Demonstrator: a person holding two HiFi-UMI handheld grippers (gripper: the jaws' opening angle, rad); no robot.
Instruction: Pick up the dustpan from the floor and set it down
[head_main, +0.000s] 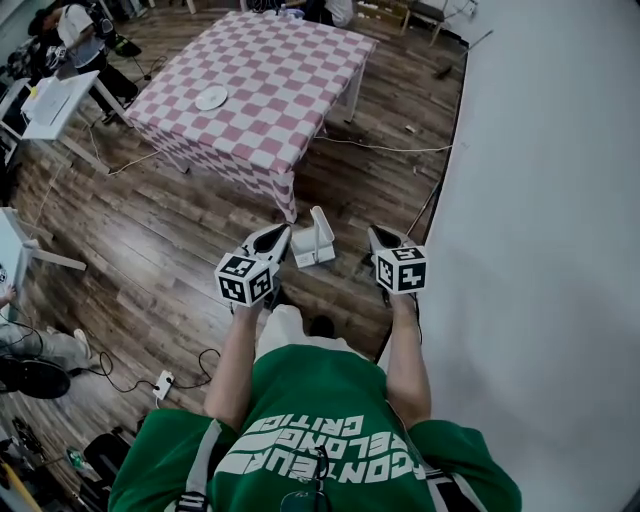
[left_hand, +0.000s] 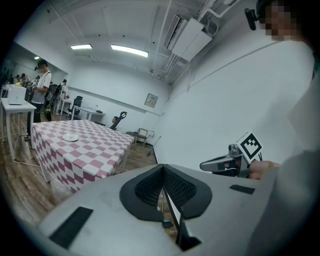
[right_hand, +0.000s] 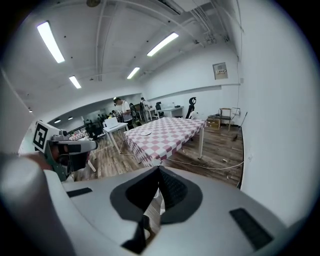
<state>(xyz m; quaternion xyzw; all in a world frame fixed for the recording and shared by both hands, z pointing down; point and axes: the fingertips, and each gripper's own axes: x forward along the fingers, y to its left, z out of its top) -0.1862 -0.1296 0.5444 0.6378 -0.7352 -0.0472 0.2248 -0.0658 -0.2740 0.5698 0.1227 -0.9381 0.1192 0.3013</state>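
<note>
The dustpan (head_main: 313, 240) is white plastic. It rests on the brown plank floor (head_main: 180, 250), just short of the near corner of the checked table (head_main: 280, 90). Its low tray (head_main: 303, 253) lies flat to the left. A taller slim part (head_main: 322, 228), likely the handle, rises from its right side.

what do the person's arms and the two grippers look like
Both the left gripper and right gripper have pale grey rounded shells, with black ribbed pads lining their tapered tongs. Each carries a white cube printed with black square markers. The arms are bare below the short sleeves of a green T-shirt with white lettering.
</note>
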